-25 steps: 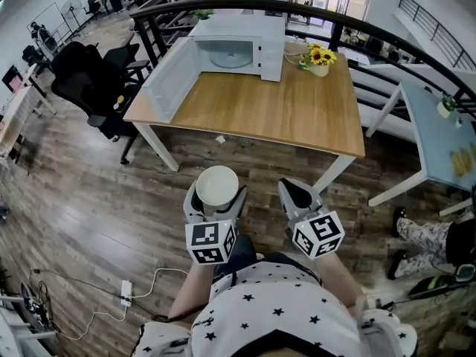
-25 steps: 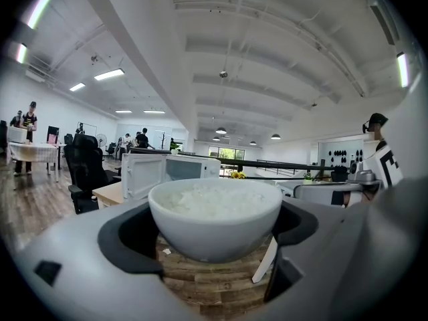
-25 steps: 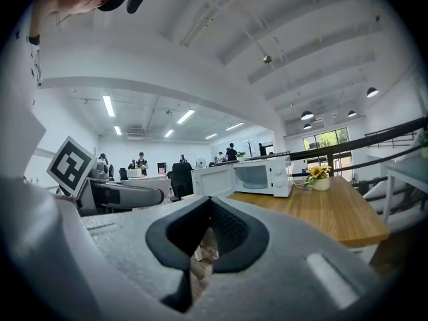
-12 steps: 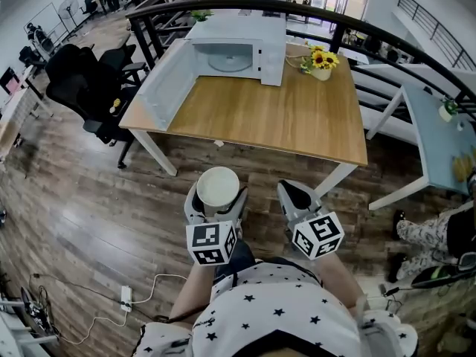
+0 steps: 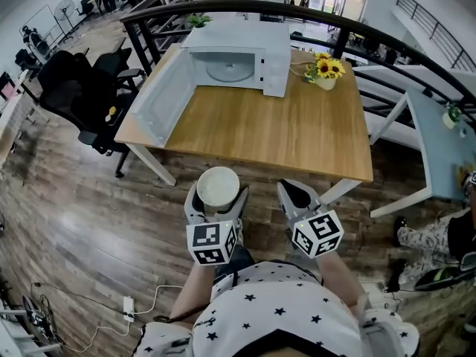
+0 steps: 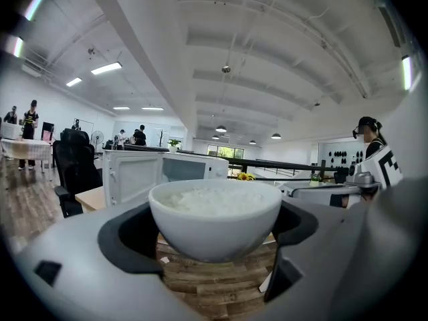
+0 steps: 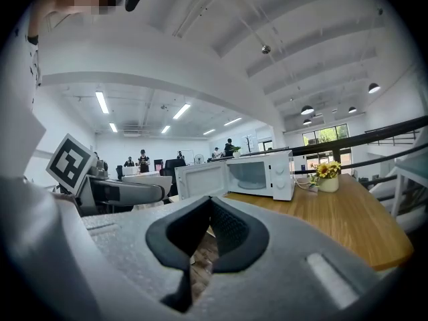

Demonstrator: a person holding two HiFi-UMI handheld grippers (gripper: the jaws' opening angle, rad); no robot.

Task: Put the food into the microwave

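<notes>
Rice [image 6: 212, 199] fills a white bowl [image 6: 214, 223] nearly to the rim. The left gripper [image 5: 217, 196] clasps the bowl, one dark pad [image 6: 130, 236] pressed to each side of it. The bowl sits level between the jaws, its rim standing above them.

In the head view, the bowl is in front of the person's body, above the wooden floor [image 5: 89, 207]. It is on the near side of the table [image 5: 297, 136] and not yet over the tabletop. It is well apart from the microwave [image 5: 236, 56].

The right gripper [image 5: 297, 193] is just beside the left one, at about the same height. Its jaws are closed together and hold nothing; only a sliver of floor shows through below the pads. Each gripper carries a cube with square black and white markers, left [image 5: 210, 242] and right [image 5: 318, 233].

The microwave stands at the far left of the table. Its door [image 5: 160, 99] is swung wide open toward the table's left edge. A round glass plate [image 5: 225, 70] lies inside the cavity. A small pot of sunflowers [image 5: 324, 69] stands just to the right of the microwave.

Black office chairs [image 5: 74, 88] stand left of the table, and a dark railing [image 5: 357, 24] curves behind it. The person wears a white shirt with black stars [image 5: 275, 311].
</notes>
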